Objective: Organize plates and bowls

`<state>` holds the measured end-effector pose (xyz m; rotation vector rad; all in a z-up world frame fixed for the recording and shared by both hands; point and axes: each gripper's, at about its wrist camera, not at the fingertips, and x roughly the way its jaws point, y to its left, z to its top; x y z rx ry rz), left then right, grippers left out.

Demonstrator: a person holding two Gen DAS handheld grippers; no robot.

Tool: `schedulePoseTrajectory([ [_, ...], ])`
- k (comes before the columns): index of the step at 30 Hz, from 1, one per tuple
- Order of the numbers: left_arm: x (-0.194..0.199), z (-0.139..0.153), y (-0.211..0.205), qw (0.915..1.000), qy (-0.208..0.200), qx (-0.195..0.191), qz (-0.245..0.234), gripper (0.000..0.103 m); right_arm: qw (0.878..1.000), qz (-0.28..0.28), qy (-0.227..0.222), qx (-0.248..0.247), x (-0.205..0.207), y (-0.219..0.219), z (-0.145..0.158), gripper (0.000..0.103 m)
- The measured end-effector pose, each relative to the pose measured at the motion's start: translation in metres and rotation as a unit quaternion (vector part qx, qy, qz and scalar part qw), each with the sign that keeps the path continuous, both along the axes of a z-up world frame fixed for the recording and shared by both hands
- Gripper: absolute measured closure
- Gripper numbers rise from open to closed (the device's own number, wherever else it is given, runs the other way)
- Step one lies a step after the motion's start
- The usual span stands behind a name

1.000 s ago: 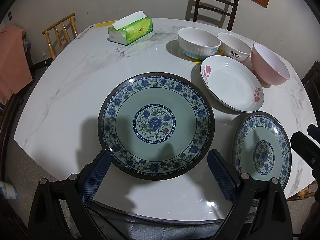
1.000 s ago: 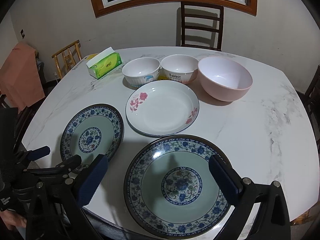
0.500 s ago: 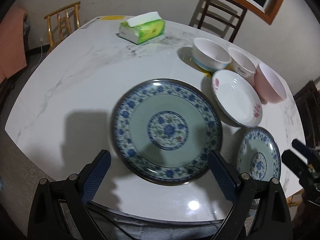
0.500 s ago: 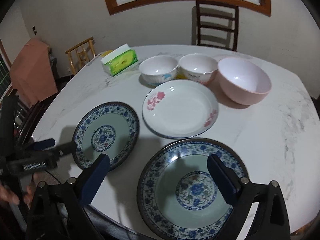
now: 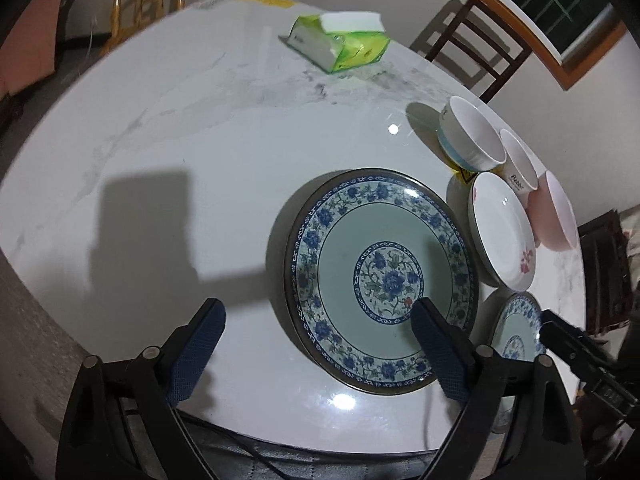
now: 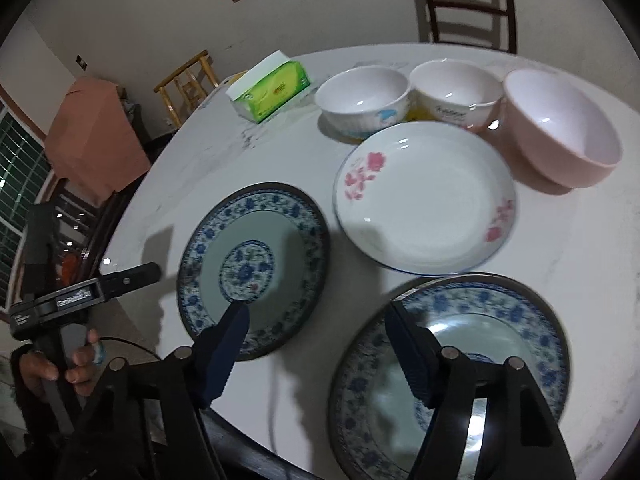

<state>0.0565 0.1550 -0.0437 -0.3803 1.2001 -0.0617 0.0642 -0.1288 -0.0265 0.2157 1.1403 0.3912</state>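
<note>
blue-patterned plates: 2, one, the other
white floral plate: 1
white bowls: 2, one, the other
pink bowl: 1
tissue box: 1
chairs: 2, a dark one, a light one

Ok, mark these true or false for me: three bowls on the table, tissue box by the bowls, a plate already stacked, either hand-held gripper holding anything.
1. Three bowls stand in a row: white bowl, rabbit bowl, pink bowl. True.
2. The tissue box sits inside a bowl. False: it is on the table.
3. One plate is stacked on another. False: all three lie apart.
4. The right hand-held gripper holds nothing. True.
</note>
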Motion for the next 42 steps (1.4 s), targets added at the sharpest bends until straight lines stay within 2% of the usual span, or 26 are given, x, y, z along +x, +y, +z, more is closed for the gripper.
schedulePoseTrajectory([
  [3,0.005,-0.007,0.008,0.9994,0.011,-0.033,0.003,0.018,1.0,0.004,0.014,0.008,0.008,0.004,-0.007,0.033],
  [13,0.018,-0.023,0.025,0.9974,0.028,-0.065,0.012,0.019,0.998,0.012,0.052,0.026,0.036,0.01,-0.03,0.036],
  [17,0.022,-0.025,0.024,0.9971,0.028,-0.071,0.003,0.029,0.997,0.009,0.064,0.035,0.043,0.008,-0.037,0.042],
  [22,0.028,-0.033,0.021,0.9969,0.034,-0.07,-0.006,0.033,0.996,0.017,0.075,0.038,0.048,0.011,-0.044,0.055],
  [26,0.031,-0.039,0.02,0.9967,0.041,-0.07,-0.012,0.04,0.996,0.023,0.079,0.038,0.05,0.013,-0.049,0.058],
  [32,0.033,-0.043,0.016,0.9965,0.043,-0.068,-0.023,0.047,0.995,0.025,0.086,0.041,0.055,0.014,-0.057,0.07],
  [36,0.034,-0.046,0.013,0.9959,0.046,-0.071,-0.032,0.062,0.994,0.03,0.091,0.043,0.058,0.016,-0.062,0.078],
  [42,0.035,-0.048,0.009,0.9958,0.044,-0.067,-0.044,0.07,0.994,0.036,0.093,0.033,0.061,0.02,-0.069,0.084],
])
